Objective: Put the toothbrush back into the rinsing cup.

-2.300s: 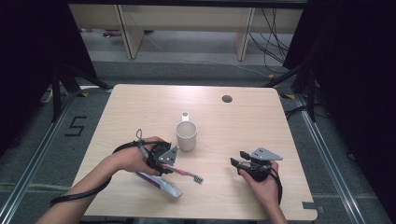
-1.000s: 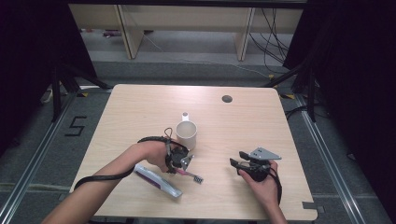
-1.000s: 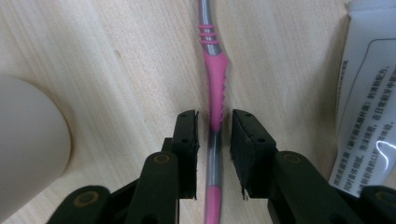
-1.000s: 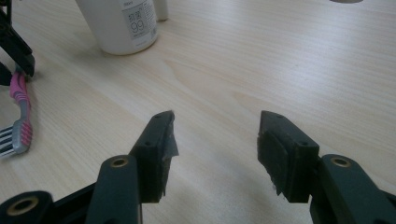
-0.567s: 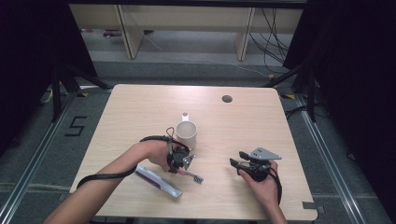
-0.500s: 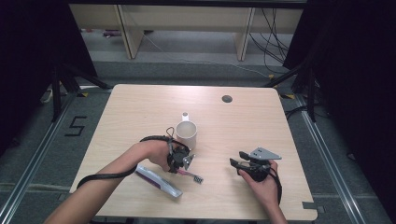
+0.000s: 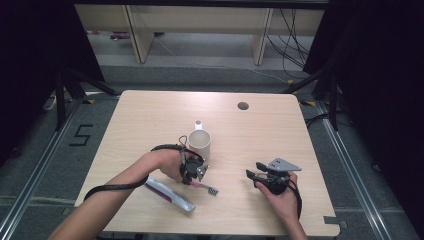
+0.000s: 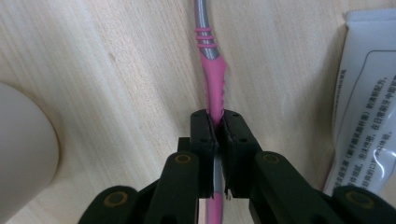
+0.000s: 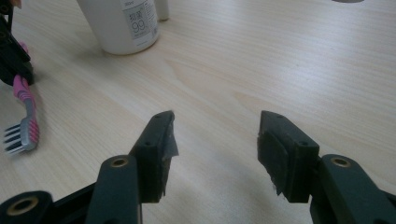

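My left gripper (image 8: 215, 122) pinches the pink toothbrush (image 8: 214, 79) near the counter's (image 7: 150, 115) front edge, between the mug (image 7: 199, 142) and the tube (image 7: 169, 194). My right gripper (image 9: 215, 144) gapes wide over bare wood toward the front right corner. The mug's label reads "99".

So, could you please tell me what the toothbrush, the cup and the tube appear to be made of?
Toothbrush: likely plastic, with a matte pink ribbed grip, possibly rubbery, over a smooth grey neck. Cup: plain off-white with a dull sheen; ceramic or plastic, hard to tell. Tube: thin glossy plastic film, creased and reflecting light.

One mug (image 7: 199, 143), one toothbrush (image 7: 205, 186), one toothpaste tube (image 7: 169, 194), two grippers (image 7: 192, 168) (image 7: 256, 175)
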Demonstrator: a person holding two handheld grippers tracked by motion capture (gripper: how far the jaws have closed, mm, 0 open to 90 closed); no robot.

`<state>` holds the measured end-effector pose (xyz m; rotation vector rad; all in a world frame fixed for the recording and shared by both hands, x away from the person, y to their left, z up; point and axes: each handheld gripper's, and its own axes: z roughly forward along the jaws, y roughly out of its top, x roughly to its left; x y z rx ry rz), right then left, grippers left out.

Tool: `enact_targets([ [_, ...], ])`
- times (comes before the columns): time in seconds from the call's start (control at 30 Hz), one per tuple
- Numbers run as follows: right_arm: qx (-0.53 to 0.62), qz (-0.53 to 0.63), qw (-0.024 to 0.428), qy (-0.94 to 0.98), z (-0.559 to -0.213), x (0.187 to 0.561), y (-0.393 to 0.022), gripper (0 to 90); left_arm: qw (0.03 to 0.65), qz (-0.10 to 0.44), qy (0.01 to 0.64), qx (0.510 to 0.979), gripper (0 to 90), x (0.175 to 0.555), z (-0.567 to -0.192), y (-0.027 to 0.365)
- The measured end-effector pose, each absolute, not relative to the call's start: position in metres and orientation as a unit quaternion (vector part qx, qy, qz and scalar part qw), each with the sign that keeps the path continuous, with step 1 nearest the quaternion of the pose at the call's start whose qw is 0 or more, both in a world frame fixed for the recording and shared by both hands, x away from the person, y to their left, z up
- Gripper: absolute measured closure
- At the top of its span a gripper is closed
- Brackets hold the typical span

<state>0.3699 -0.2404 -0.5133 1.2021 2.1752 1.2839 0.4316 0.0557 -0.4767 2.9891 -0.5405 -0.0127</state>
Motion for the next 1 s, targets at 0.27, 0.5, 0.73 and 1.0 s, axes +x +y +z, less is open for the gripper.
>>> enact_targets([
  [0.27, 0.430, 0.449, 0.168, 0.765, -0.513, 0.369, -0.240, 46.8, 0.087, 0.009, -0.170, 0.982, 83.7, 0.428, -0.466, 0.065],
  [0.5, 0.420, 0.451, 0.175, 0.768, -0.514, 0.371, -0.240, 46.8, 0.135, 0.055, -0.164, 0.976, 83.7, 0.421, -0.447, 0.075],
  [0.73, 0.409, 0.453, 0.185, 0.771, -0.514, 0.373, -0.242, 46.8, 0.169, 0.075, -0.148, 0.971, 83.7, 0.419, -0.441, 0.083],
  [1.0, 0.408, 0.452, 0.186, 0.771, -0.514, 0.373, -0.242, 46.8, 0.218, 0.099, -0.122, 0.963, 83.7, 0.415, -0.435, 0.095],
])
